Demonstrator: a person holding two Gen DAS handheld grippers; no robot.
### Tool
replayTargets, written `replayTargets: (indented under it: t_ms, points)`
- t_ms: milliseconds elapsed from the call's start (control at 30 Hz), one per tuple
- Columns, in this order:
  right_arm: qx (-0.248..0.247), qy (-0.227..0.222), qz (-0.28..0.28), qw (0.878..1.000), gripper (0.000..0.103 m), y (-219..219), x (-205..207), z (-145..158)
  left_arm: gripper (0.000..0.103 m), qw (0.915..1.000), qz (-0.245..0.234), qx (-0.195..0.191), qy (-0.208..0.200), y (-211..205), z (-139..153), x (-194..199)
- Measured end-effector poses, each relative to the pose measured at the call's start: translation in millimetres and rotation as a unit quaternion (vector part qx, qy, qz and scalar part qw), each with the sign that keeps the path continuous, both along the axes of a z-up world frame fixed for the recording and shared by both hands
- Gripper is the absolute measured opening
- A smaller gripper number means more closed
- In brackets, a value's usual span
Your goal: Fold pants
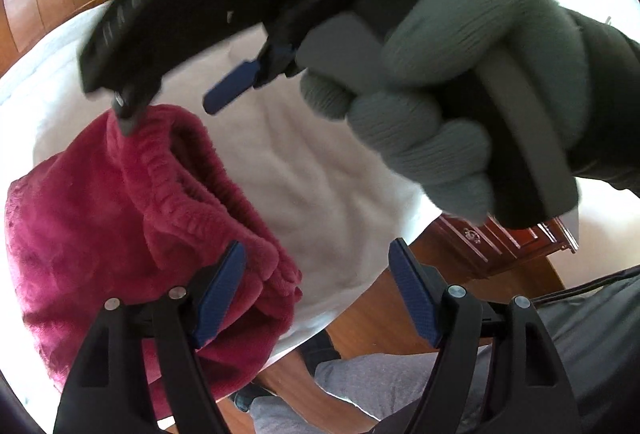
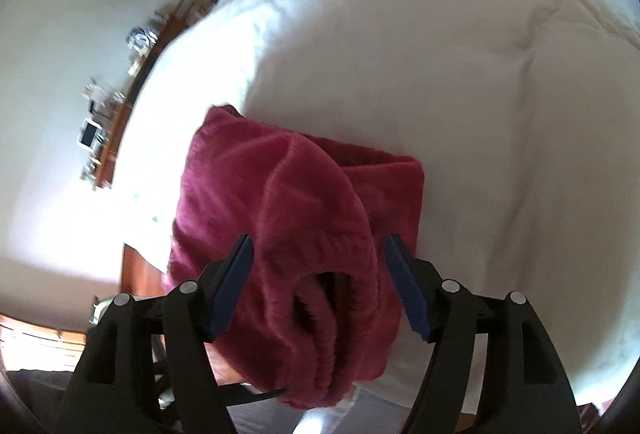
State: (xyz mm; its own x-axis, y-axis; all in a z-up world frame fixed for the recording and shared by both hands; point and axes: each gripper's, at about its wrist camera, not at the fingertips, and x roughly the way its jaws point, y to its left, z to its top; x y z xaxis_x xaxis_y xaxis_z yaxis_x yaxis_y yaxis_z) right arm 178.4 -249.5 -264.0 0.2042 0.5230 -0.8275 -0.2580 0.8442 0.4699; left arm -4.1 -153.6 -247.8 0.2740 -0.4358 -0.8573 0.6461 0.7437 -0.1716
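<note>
Across the white bed (image 2: pixel 460 73), our red pants (image 2: pixel 280 201) lie lower centre, waistband toward us. Right tongs (image 2: pixel 320 286) gape around it, nearer; left tongs (image 1: pixel 316 294) gape too, empty, pants at frame's left.

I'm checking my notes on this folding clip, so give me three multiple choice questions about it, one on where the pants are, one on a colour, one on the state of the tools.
1. Where do the pants lie?
A. on the white bed, near its edge
B. on the wooden floor
C. on a chair

2. What colour are the pants?
A. grey
B. dark red
C. blue

3. How is the left tool set?
A. shut on the waistband
B. shut on nothing
C. open, holding nothing

Answers: 1 A, the red fabric rests on the white bedding by the edge. 2 B, the plush cloth is dark red in both views. 3 C, its blue pads stand wide apart with no cloth between; the right tool is open too.
</note>
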Motion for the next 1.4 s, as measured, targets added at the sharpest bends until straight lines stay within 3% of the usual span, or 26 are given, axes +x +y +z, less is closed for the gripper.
replayTargets:
  t_ms: [33, 100, 133, 300, 400, 533, 667, 933, 1067, 1167, 1333, 1367, 1400]
  points:
    - [-0.014, 0.002, -0.001, 1.000, 0.069, 1, 0, -4, 0.074, 1.0000, 0.005, 0.001, 0.001, 2, -1, 0]
    - [-0.040, 0.002, -0.009, 0.999, 0.055, 1, 1, -11, 0.074, 0.9997, 0.024, -0.002, 0.007, 12, 0, 2]
    - [-0.055, 0.000, -0.017, 0.998, 0.053, -1, 0, -14, 0.074, 0.9993, 0.035, -0.005, 0.011, 17, 0, 3]
    - [-0.100, -0.002, -0.054, 0.994, 0.052, -17, 1, -29, 0.074, 0.9904, 0.126, -0.035, 0.046, 68, 6, 13]
    - [-0.136, -0.017, -0.052, 0.989, 0.052, -16, 0, -42, 0.074, 0.9782, 0.188, -0.051, 0.074, 105, 0, 16]
    - [-0.179, -0.030, -0.046, 0.982, 0.052, -8, 1, -60, 0.074, 0.9556, 0.267, -0.063, 0.107, 154, -9, 15]
    - [-0.136, -0.021, -0.064, 0.988, 0.052, -15, -3, -49, 0.074, 0.9496, 0.292, -0.049, 0.103, 180, -5, 9]
    - [-0.011, 0.006, -0.074, 0.997, 0.052, -29, -51, -1, 0.074, 0.9477, 0.293, -0.046, 0.118, 205, -8, -8]
    - [0.054, 0.057, -0.060, 0.995, 0.052, -25, -74, 1, 0.074, 0.9421, 0.304, -0.053, 0.132, 216, -16, -15]
    - [0.061, 0.080, -0.048, 0.994, 0.052, -13, -83, -10, 0.074, 0.9386, 0.309, -0.061, 0.141, 218, -22, -15]
    - [0.044, 0.093, -0.037, 0.994, 0.019, -4, -96, -23, 0.074, 0.9309, 0.322, -0.078, 0.153, 225, -31, -15]
    - [0.035, 0.093, -0.032, 0.995, 0.009, -2, -97, -23, 0.074, 0.9254, 0.334, -0.086, 0.157, 228, -35, -13]
    - [0.030, 0.091, -0.028, 0.995, 0.007, 0, -93, -25, 0.074, 0.9197, 0.346, -0.095, 0.160, 231, -37, -11]
